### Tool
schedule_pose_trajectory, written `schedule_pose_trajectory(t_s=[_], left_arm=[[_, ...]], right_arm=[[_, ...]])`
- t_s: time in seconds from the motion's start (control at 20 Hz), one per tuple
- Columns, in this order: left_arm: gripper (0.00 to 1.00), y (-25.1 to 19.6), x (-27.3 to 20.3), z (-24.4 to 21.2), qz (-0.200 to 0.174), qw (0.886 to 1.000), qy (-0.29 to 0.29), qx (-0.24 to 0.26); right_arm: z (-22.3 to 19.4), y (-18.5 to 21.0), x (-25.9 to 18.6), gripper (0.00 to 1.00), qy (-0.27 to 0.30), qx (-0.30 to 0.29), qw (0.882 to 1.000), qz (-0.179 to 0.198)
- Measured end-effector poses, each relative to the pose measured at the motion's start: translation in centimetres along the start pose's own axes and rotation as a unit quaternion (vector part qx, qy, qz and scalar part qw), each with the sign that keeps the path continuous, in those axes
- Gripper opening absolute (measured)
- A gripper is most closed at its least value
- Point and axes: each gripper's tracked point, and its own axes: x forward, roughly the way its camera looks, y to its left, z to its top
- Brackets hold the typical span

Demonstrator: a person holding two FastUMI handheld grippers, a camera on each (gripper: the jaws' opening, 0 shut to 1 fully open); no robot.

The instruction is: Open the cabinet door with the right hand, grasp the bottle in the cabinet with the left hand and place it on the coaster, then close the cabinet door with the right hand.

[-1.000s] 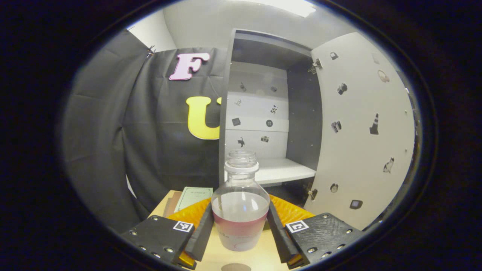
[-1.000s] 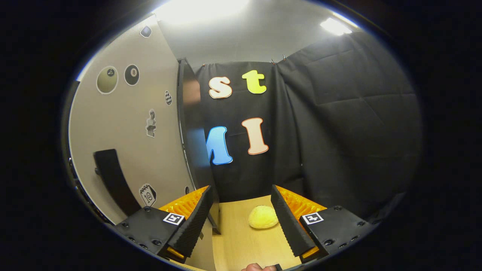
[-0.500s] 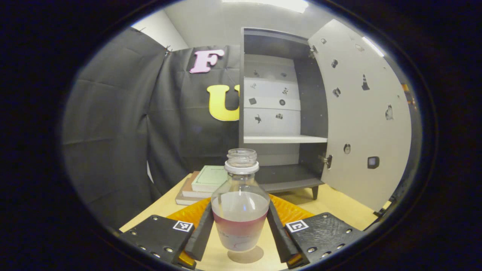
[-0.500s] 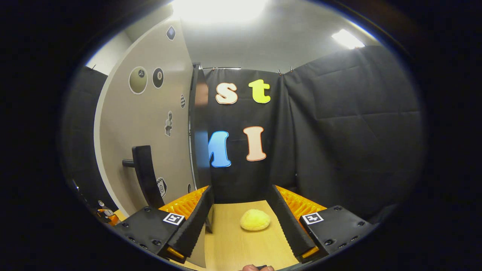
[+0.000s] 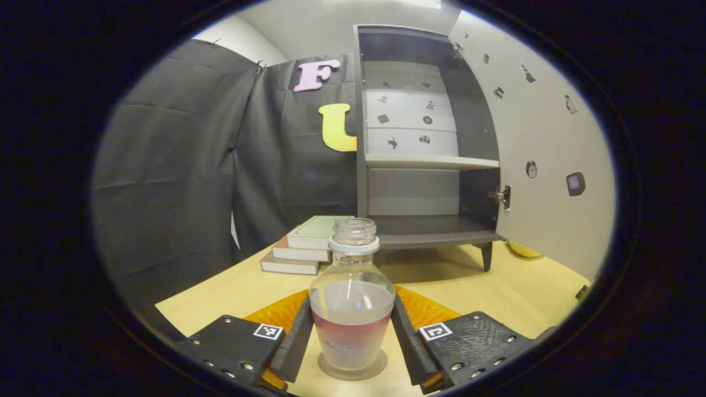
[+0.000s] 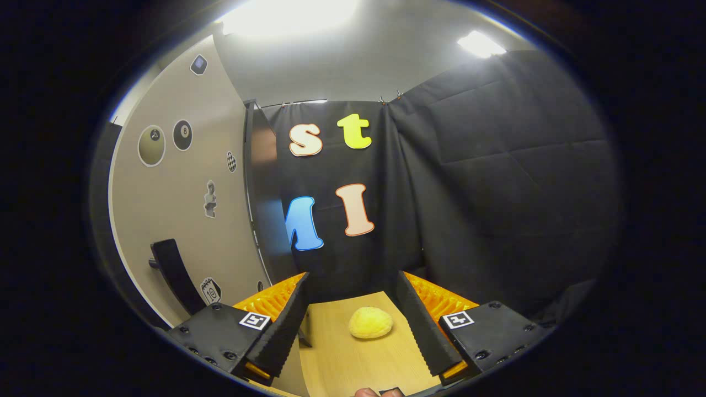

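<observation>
Holding the clear glass bottle [image 5: 353,309] between both fingers, your left gripper [image 5: 353,344] has it upright with its base on, or just over, the round coaster [image 5: 353,370] on the wooden table [image 5: 513,292]; contact with the coaster is hard to judge. The bottle has no cap, holds clear liquid and wears a reddish band with a pale label below it. Behind the bottle stands the grey cabinet [image 5: 419,143], its door [image 5: 546,149] swung wide to the cabinet's right, its shelves bare. Left of the cabinet, a stack of books [image 5: 309,245] lies on the table, a green one on top.

Your right gripper [image 6: 353,325] stands with its fingers spread apart and nothing between them. To its left is the door's outer face [image 6: 182,204] with stickers and a dark handle [image 6: 174,275]. Beyond its fingers a yellow sponge-like lump [image 6: 370,322] rests on the table.
</observation>
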Motion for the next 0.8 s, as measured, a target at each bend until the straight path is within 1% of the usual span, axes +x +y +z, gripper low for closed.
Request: schedule_pose_trajectory(t_s=[0.05, 0.1, 0.15, 0.2, 0.25, 0.3, 0.35, 0.4, 0.45, 0.5, 0.55, 0.6, 0.65, 0.8], left_arm=[[0.75, 0.1, 0.3, -0.3, 0.003, 1.000, -0.002, -0.004], [0.74, 0.1, 0.9, -0.9, 0.007, 1.000, -0.001, -0.005], [0.74, 0.1, 1.5, -1.8, 0.008, 1.000, 0.004, -0.005], [0.74, 0.3, 1.8, -2.4, 0.010, 1.000, 0.008, -0.006], [0.74, 0.4, 2.0, -3.0, 0.013, 1.000, 0.011, -0.009], [0.72, 0.2, 2.0, -3.6, 0.012, 1.000, 0.017, -0.012], [0.75, 0.1, 1.8, -3.6, 0.013, 1.000, 0.012, -0.007], [0.75, -0.2, 1.8, -3.5, 0.011, 1.000, 0.004, 0.001], [0.75, -0.2, 1.6, -3.7, 0.013, 1.000, 0.008, 0.004], [0.75, 0.0, 1.3, -3.7, 0.016, 1.000, 0.011, 0.002], [0.72, 0.2, 1.0, -3.6, 0.017, 1.000, 0.012, -0.003], [0.75, 0.2, 0.9, -3.7, 0.015, 1.000, 0.015, -0.008], [0.75, 0.3, 0.9, -3.7, 0.012, 1.000, 0.016, -0.011], [0.76, 0.3, 0.9, -3.6, 0.005, 1.000, 0.025, -0.013]], right_arm=[[-0.1, -0.3, 0.1, 0.93, 0.005, -0.004, 1.000, -0.004], [-0.4, -0.3, 0.3, 0.97, 0.010, -0.002, 1.000, -0.005], [-0.4, -0.3, 0.3, 0.97, 0.014, 0.005, 1.000, -0.005], [-0.6, -0.3, 0.5, 0.93, 0.017, 0.012, 1.000, -0.005], [-0.7, -0.4, 0.6, 0.97, 0.021, 0.018, 1.000, -0.009], [-1.2, -0.7, 0.7, 0.93, 0.027, 0.023, 0.999, -0.018], [-1.7, -0.9, 0.7, 0.97, 0.034, 0.027, 0.999, -0.024], [-2.1, -0.8, 0.7, 0.97, 0.040, 0.030, 0.998, -0.026], [-2.5, -0.9, 0.6, 0.93, 0.044, 0.033, 0.998, -0.031], [-2.9, -1.0, 0.7, 0.93, 0.048, 0.037, 0.998, -0.033], [-3.2, -1.0, 0.6, 0.98, 0.053, 0.042, 0.997, -0.034], [-3.7, -0.9, 0.6, 0.94, 0.058, 0.048, 0.997, -0.033], [-4.1, -1.0, 0.6, 0.97, 0.063, 0.053, 0.996, -0.032], [-5.3, -1.5, 0.4, 0.98, 0.075, 0.061, 0.995, -0.036]])
